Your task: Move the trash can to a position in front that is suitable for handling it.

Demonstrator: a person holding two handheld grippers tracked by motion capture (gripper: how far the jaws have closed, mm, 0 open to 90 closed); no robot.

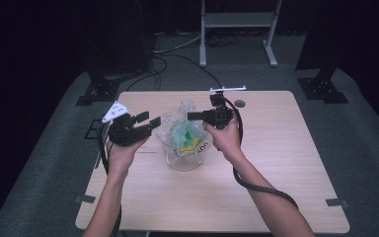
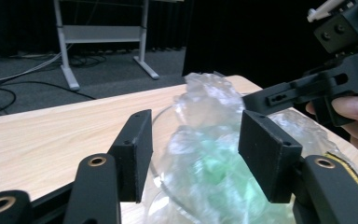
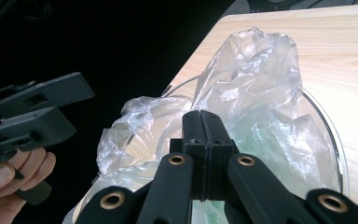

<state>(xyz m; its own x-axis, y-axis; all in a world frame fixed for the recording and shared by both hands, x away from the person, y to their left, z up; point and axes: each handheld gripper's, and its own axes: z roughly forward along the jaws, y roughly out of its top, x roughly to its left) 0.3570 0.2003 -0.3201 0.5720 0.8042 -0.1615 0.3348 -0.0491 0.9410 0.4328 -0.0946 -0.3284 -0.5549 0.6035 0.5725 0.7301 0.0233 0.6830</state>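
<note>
Thin plastic bag point(image 1: 183, 129) in glass bowl point(image 1: 197, 159): light, limp, slippery; I'd pinch its bunched top, left gripper point(image 1: 152, 121) agape, right gripper point(image 1: 191, 116) clamped empty.

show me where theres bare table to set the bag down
Bare wood lies right of the glass bowl toward the table edge, and along the near edge by the forearms. Crowded: the middle, where both claws flank the plastic bag.

A clear, faintly milky plastic bag point(image 1: 185, 129) with pale green and yellow contents sits in a clear glass bowl point(image 1: 186, 159) (black lettering shows near its rim). The table point(image 1: 276, 163) is light wood grain. The 2 grippers, left gripper point(image 1: 154, 121) and right gripper point(image 1: 190, 116), are black.
</note>
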